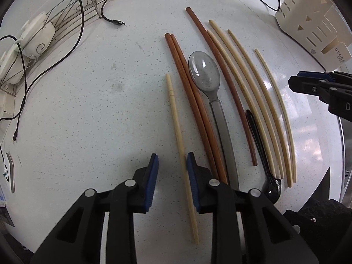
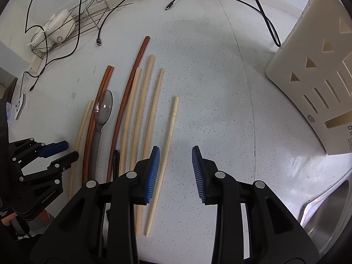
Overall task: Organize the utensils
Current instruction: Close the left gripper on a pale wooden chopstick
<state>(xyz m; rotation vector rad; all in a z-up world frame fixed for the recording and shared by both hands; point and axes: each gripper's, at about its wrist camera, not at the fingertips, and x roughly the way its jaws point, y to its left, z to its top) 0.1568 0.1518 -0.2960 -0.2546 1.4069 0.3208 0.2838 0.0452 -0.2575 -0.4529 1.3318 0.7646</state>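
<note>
on the speckled white counter (image 1: 88, 101) lie the utensils, roughly side by side: five pale chopsticks, three reddish-brown chopsticks (image 1: 193, 101), one translucent grey spoon (image 1: 204, 72) and one black spoon (image 1: 261, 154). in the left wrist view a lone pale chopstick (image 1: 178, 136) lies at the left of the row, passing between the blue pads of the left gripper (image 1: 172, 176); the jaws stand part-spread, the right pad just beside the stick, and a firm pinch does not show. four pale chopsticks (image 1: 259, 101) lie at about three o'clock of the grey spoon. the right gripper (image 2: 176, 173) hovers part-spread over bare counter, nothing between its pads, with the outermost pale stick (image 2: 167, 149) just beside its left pad. at two o'clock stands one cream utensil holder (image 2: 316, 70); at ten o'clock one wire rack (image 1: 66, 19) with white dishes; black cables (image 1: 110, 11) trail at twelve.
</note>
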